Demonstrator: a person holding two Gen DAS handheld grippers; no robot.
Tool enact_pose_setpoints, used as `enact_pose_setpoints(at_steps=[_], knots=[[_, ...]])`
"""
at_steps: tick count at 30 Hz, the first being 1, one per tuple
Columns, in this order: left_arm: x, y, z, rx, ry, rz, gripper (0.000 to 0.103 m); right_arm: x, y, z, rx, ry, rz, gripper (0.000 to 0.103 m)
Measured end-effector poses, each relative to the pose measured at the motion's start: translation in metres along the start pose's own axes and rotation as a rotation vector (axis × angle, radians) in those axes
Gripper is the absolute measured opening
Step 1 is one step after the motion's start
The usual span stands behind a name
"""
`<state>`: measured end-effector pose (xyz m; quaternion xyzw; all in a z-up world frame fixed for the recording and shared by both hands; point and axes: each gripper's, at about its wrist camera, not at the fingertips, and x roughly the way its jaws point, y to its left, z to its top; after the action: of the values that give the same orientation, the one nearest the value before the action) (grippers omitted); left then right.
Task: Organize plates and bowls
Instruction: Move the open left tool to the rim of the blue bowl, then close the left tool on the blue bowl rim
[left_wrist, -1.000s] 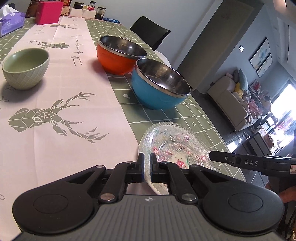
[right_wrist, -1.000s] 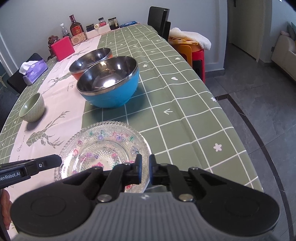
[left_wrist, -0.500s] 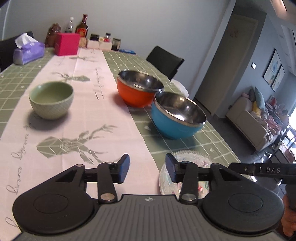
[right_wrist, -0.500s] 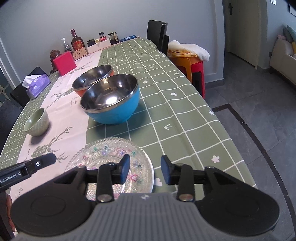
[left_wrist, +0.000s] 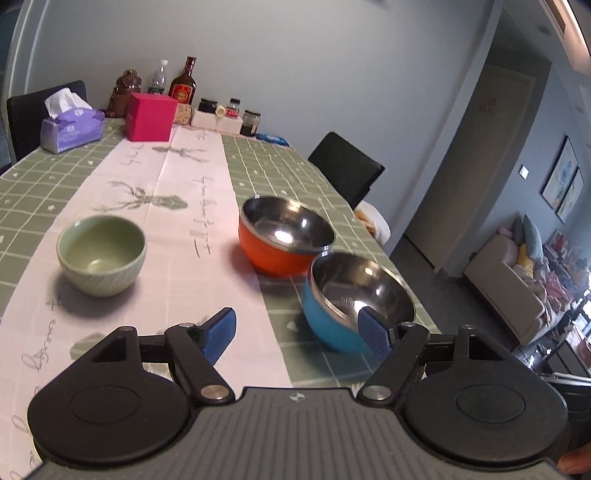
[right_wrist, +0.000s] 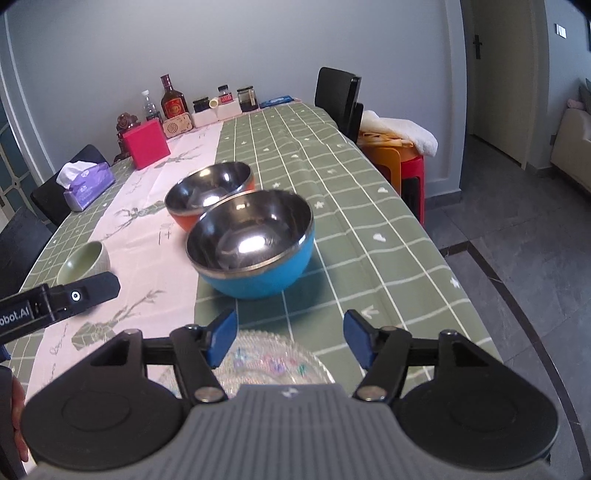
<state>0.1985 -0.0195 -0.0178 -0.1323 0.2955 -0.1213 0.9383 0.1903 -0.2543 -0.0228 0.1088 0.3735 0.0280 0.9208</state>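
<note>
glass plate (right_wrist: 273, 360) lies flat on the green checked tablecloth (right_wrist: 373, 206) at the near table edge, bottom centre of the right wrist frame, partly hidden by the gripper body. likely set there as the base spot for sorting, close to the person. it does not show in the left wrist frame.

blue bowl (right_wrist: 255, 247) sits upright just beyond the plate, centre of frame; orange bowl (right_wrist: 210, 192) right behind it, rims very near, cannot tell if touching. both steel-lined, empty, mouths up, so they look ready to nest. green bowl (left_wrist: 101, 254) stands alone on the pink table runner (left_wrist: 162, 206), middle left of the left wrist frame, well apart from the other two. probably the last one to be gathered.

right gripper (right_wrist: 290, 339): jaws spread wide, nothing between them, blue pads (right_wrist: 221, 338) clear of the plate rim below. holds nothing. seems lined up on the blue bowl ahead.

left gripper (left_wrist: 299, 334): also spread wide, empty, hovering over the runner edge, lower centre of its frame; the right-side pad overlaps the blue bowl in view but contact cannot be told. its tip shows at the left edge of the right wrist frame.

far end clutter, tissue pack (left_wrist: 72, 127), red box (left_wrist: 149, 116), bottles (left_wrist: 183, 86), upper left, not part of the job.
</note>
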Motion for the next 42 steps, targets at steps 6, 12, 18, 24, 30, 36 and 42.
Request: enact_pose_setpoints(at_steps=[6,12,18,24,30,36,42], knots=[[0.016,-0.014,0.017,0.067,-0.073,0.095,0.088,0.025,-0.003,0.025,0.041,0.004,-0.010,0.064],[0.039,-0.032,0.028,0.190,-0.051,0.142,0.086,0.047,0.003,0.043,0.010,-0.009,-0.046,0.074],[0.067,-0.034,0.032,0.191,0.053,0.165,0.080,0.068,0.000,0.054,0.041,0.037,-0.044,0.075],[0.087,-0.023,0.035,0.092,0.127,0.118,0.080,0.087,-0.003,0.057,0.062,0.104,-0.040,0.075],[0.102,-0.023,0.038,0.041,0.183,0.098,0.076,0.098,-0.010,0.054,0.146,0.178,0.000,0.070],[0.117,-0.015,0.036,-0.030,0.271,0.079,0.056,0.101,-0.009,0.052,0.169,0.205,0.026,0.060],[0.123,-0.007,0.034,-0.080,0.310,0.034,0.038,0.101,-0.008,0.052,0.176,0.208,0.051,0.047]])
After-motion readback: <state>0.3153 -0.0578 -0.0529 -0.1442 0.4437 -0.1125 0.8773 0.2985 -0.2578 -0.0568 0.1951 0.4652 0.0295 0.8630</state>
